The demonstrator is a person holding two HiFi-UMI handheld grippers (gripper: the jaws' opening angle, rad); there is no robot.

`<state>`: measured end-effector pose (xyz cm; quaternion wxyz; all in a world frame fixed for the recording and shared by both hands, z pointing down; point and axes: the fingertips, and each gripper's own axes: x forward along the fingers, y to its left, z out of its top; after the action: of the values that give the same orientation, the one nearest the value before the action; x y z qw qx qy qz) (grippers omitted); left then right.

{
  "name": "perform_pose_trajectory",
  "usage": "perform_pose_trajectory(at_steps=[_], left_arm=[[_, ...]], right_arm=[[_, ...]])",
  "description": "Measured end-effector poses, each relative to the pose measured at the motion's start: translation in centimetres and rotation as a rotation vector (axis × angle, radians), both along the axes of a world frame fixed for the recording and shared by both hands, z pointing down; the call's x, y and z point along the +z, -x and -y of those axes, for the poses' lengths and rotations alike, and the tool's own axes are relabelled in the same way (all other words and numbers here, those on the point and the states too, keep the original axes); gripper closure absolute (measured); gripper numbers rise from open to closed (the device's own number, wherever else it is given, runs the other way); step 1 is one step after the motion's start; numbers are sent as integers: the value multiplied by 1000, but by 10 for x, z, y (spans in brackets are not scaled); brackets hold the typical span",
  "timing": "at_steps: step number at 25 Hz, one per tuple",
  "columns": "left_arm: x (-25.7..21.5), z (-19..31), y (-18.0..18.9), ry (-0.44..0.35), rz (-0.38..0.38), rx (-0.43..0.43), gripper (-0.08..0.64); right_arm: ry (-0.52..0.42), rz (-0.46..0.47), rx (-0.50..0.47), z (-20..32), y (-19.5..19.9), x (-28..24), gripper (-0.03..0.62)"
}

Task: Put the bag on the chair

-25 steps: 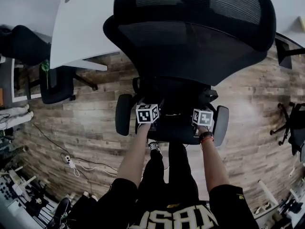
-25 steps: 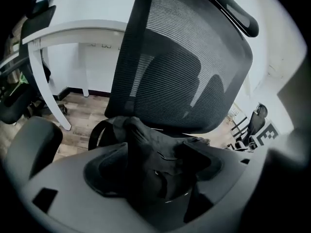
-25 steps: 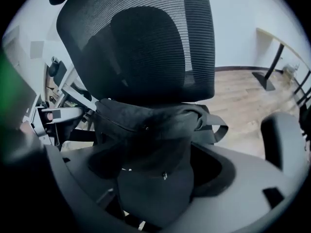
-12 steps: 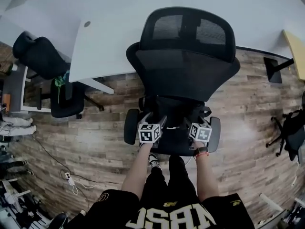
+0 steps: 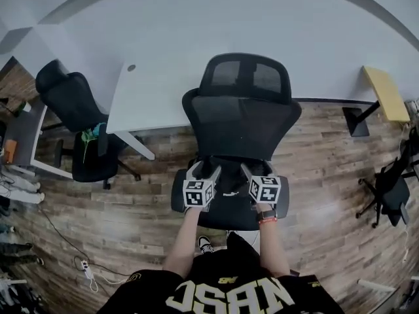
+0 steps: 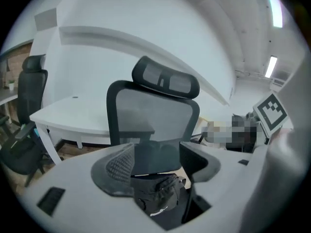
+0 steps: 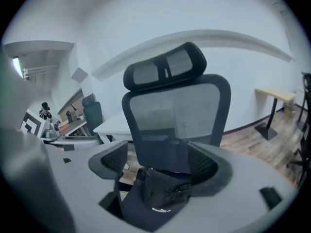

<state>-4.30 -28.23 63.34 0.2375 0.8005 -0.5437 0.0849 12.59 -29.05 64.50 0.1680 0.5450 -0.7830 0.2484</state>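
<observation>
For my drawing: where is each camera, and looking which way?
Head view: on the person's head, looking down at the black mesh office chair; forearms, left gripper, right gripper show.
Left gripper view: on that gripper, facing the chair; closing jaws frame the black fabric bag, untouched.
Right gripper view: on that gripper, facing the chair too; open jaws.
Both gripper views share chair and bag.

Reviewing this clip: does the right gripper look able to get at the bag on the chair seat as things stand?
Probably yes. The right gripper hangs above the chair seat with its jaws apart. The bag lies straight ahead, in line with their gap, and nothing covers it.
</observation>
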Motion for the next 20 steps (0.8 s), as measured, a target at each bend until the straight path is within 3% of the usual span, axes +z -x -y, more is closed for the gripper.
perform_pose_trajectory(at_steps=[6,12,16,20], left_arm=[[-75,-2,8,-137,25,-18,306],[-172,0,21,-384,37,-65,439],[-219,-5,22,-488,66,-68,477],[-238,-8,20,-521,89,-65,523]], right_arm=[[-206,-31,23,-2,8,-97,275],[-382,-15,37,-5,9,-180,374],[-432,2,41,-12,6,-208,445],[-439,16,74,-14,0,-216,549]])
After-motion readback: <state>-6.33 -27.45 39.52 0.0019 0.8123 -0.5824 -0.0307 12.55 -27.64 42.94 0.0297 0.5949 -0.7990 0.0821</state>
